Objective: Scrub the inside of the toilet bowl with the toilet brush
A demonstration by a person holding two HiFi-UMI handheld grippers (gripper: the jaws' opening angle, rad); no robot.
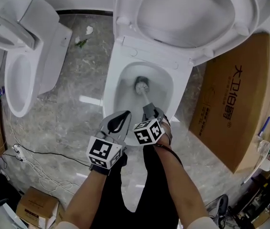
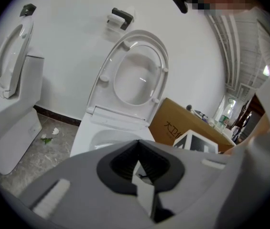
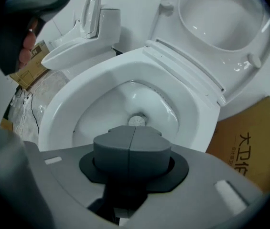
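Observation:
An open white toilet (image 1: 117, 75) stands ahead of me with its seat and lid (image 1: 197, 13) raised. The toilet brush head (image 1: 141, 85) rests at the bottom of the bowl, over the drain. Its pale handle runs back to my right gripper (image 1: 149, 111), which is shut on it just above the front rim. In the right gripper view the jaws are pressed together, with the brush head (image 3: 137, 120) beyond them inside the bowl (image 3: 77, 99). My left gripper (image 1: 119, 119) hangs beside the right one over the front rim, shut and holding nothing; the left gripper (image 2: 139, 168) points at the raised lid (image 2: 135, 78).
A second white toilet (image 1: 25, 56) stands to the left. A large cardboard box (image 1: 240, 99) leans close on the right. Paper scraps (image 1: 83, 39) lie on the marble floor between the toilets. Cables (image 1: 29, 156) and a small box (image 1: 37, 204) sit at lower left.

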